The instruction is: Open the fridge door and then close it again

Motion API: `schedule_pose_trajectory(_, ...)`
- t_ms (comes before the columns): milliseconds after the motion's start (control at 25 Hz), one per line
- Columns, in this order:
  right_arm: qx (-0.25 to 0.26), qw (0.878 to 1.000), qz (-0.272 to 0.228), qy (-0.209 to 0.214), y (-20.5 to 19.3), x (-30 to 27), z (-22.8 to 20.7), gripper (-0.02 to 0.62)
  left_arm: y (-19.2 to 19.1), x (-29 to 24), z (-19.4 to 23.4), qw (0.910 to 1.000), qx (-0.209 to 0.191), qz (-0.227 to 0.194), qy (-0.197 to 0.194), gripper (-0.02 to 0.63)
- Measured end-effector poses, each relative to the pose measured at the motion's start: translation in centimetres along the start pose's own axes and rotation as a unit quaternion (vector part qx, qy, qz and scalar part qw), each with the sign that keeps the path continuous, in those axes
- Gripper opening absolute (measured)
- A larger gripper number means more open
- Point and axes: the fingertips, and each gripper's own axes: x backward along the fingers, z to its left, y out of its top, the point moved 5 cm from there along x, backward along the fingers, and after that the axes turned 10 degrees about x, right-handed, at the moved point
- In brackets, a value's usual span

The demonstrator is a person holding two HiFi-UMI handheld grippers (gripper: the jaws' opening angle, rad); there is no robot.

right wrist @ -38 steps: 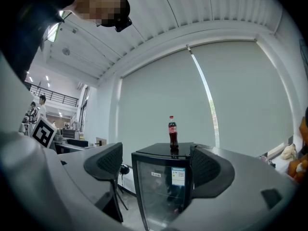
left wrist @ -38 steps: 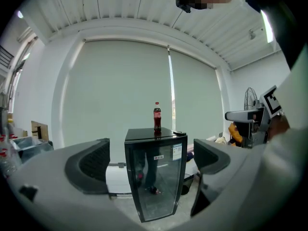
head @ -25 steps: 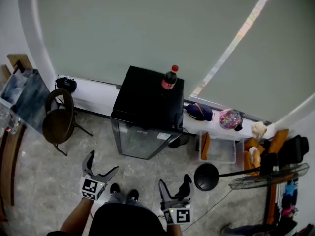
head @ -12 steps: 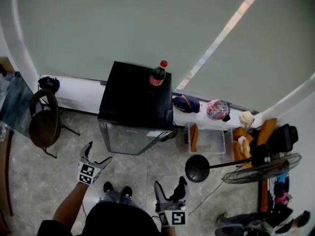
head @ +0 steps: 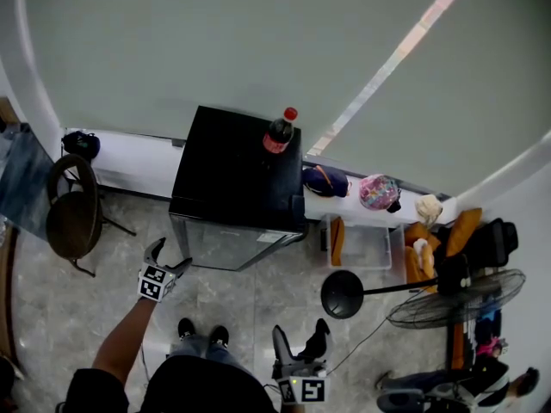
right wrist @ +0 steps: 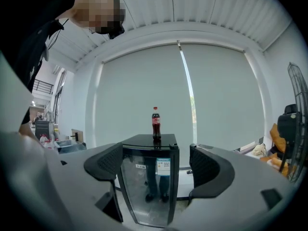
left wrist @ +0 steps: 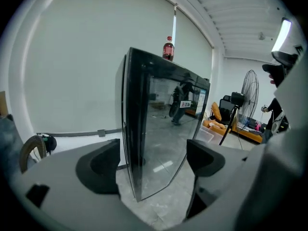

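Glass fridge door (left wrist: 161, 138) edge lies beyond your spread left fingers (left wrist: 103, 170), just narrowing on nothing; closing early misses it. Right fingers (right wrist: 209, 170) idle, spread.

One fridge (head: 234, 175), one cola bottle (head: 278, 133), one chair (head: 73, 219), one floor fan (head: 445, 298), two hand-held grippers (head: 170, 256) (head: 300, 330) (one per hand).

Dark top (head: 202, 390) (short-sleeved, seemingly); left claw (head: 170, 257), right claw (head: 300, 330) both grey.

Glossy black fridge (head: 237, 170) with smooth, reflective glass door (head: 228, 248); polished, mottled stone-look floor (head: 77, 317); matt grey blind (head: 258, 41)
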Motion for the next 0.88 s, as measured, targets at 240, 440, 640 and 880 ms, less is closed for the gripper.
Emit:
schedule_pose_trajectory(240,0.000,1.000,0.017,-0.008,-0.2,0.2,0.1,0.428,-0.1,-2.4,1.9,0.9995,0.007,0.020,-0.024,0.369)
schedule_pose_trajectory(440,0.007,1.000,0.017,-0.012,-0.5,0.1,0.1,0.427,-0.2,-4.0,2.6,0.9988,0.000,0.031,-0.039,0.331)
schedule_pose_trajectory(640,0.003,0.999,0.028,-0.018,-0.5,0.3,0.4,0.426,0.1,-4.3,3.3,0.9982,0.000,0.029,-0.053,0.300)
schedule_pose_trajectory(880,-0.001,0.999,0.031,-0.025,-1.1,0.5,0.5,0.426,0.7,-4.8,4.2,0.9970,-0.003,0.029,-0.072,0.233)
